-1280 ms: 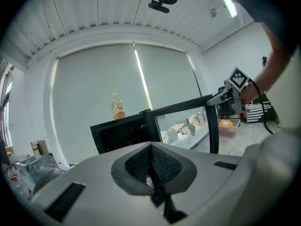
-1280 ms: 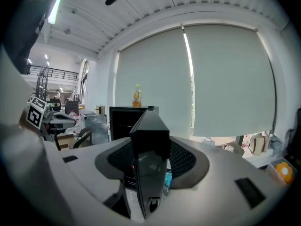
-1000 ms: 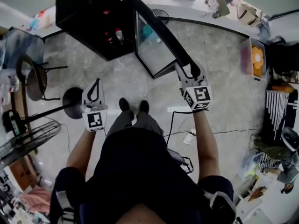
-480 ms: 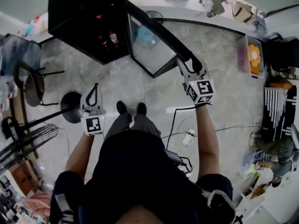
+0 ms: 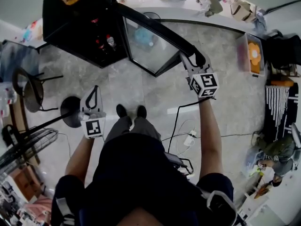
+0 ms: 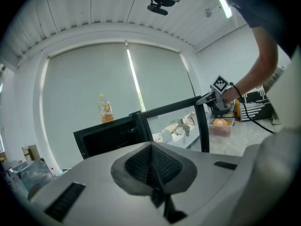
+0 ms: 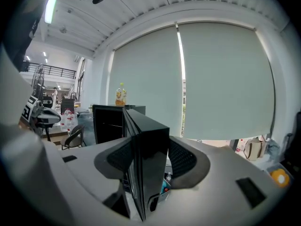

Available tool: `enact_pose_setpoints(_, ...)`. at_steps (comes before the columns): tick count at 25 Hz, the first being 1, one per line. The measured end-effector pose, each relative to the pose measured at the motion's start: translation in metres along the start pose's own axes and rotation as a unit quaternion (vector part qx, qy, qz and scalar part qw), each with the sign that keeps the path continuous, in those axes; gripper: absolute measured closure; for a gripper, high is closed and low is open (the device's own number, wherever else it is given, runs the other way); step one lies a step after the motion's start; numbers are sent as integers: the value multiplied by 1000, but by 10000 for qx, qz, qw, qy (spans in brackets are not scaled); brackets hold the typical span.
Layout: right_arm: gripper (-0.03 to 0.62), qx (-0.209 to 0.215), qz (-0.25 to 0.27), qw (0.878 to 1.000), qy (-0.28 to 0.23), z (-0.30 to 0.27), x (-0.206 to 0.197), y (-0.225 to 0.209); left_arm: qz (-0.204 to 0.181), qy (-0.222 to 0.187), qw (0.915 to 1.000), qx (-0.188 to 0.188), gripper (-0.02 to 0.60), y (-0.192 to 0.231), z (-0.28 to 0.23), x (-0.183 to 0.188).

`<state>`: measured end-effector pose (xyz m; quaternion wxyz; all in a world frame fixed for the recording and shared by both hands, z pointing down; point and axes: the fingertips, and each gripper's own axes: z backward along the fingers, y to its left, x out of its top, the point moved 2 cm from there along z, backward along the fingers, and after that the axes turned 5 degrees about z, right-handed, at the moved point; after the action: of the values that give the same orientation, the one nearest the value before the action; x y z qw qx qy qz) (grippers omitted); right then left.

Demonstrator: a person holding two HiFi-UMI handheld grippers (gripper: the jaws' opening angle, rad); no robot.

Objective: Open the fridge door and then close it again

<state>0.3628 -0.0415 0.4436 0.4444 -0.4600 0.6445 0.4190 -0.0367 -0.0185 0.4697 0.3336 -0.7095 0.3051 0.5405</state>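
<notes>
The black fridge [image 5: 80, 27] stands ahead with its glass door [image 5: 150, 46] swung open toward me. My right gripper [image 5: 194, 61] is shut on the door's free edge. In the right gripper view that dark edge [image 7: 148, 159] fills the gap between the pads. My left gripper [image 5: 94, 91] hangs low at the left, shut and empty, well away from the fridge. In the left gripper view its closed fingertips [image 6: 153, 173] point at the fridge [image 6: 113, 138], with the door [image 6: 188, 121] and the right gripper [image 6: 211, 98] beyond. A bottle [image 7: 121, 95] stands on the fridge top.
A chair [image 5: 28, 86], a round stand base [image 5: 73, 112] and a fan [image 5: 23, 147] are on my left. A cable [image 5: 183, 126] runs over the floor by my feet [image 5: 129, 111]. A plastic box [image 5: 254, 55] sits at the right, and a cluttered counter [image 5: 197, 8] runs behind.
My right gripper has moved toward the upper right of the head view, taking the door's edge along. The left gripper has drifted slightly and stays shut.
</notes>
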Motion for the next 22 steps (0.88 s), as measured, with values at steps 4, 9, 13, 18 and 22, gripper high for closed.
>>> enact_pose_setpoints(4, 356, -171, 12, 9999, -4, -6, -1, -16, -50, -24, 10000, -14, 560, 1, -5, 1)
enact_pose_setpoints(9, 361, -339, -207, 9991, -133, -14, -2, -37, -29, 7, 10000, -22, 560, 1, -6, 2)
enact_pose_setpoints(13, 362, -201, -135, 9997, -91, -19, -2, -49, -108, 44, 9999, -76, 560, -1, -9, 0)
enact_pose_setpoints(18, 359, -290, -127, 9995, -90, -28, -1, -57, -80, 93, 9999, -65, 560, 1, -13, -1)
enact_pose_setpoints(22, 358, -286, -104, 9995, -112, -31, -1, -64, -48, 84, 9999, -62, 559, 1, -15, 0)
